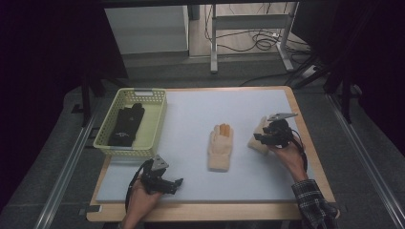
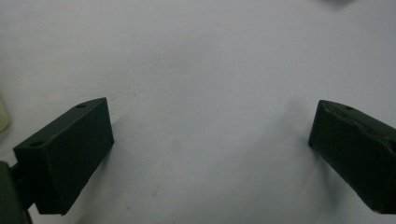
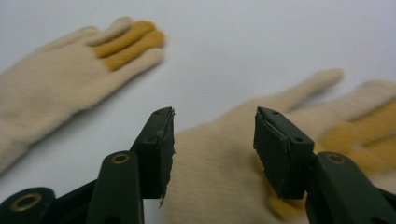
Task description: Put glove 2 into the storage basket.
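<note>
A beige knit glove (image 1: 220, 147) with orange fingertips lies flat mid-table, fingers pointing away. A second matching glove (image 1: 258, 144) lies to its right, partly hidden under my right gripper (image 1: 258, 138). In the right gripper view that gripper (image 3: 215, 140) is open, its jaws a little apart and straddling the nearer glove's palm (image 3: 219, 182); the other glove (image 3: 60, 102) lies off to the upper left. My left gripper (image 1: 177, 184) rests near the front left of the mat. Its jaws (image 2: 210, 140) stand wide open over bare white surface, with nothing between them.
A pale yellow lattice basket (image 1: 143, 93) stands at the table's back left with a black glove (image 1: 126, 125) inside. The white mat (image 1: 200, 107) covers most of the wooden table. Table legs and cables lie on the floor beyond the far edge.
</note>
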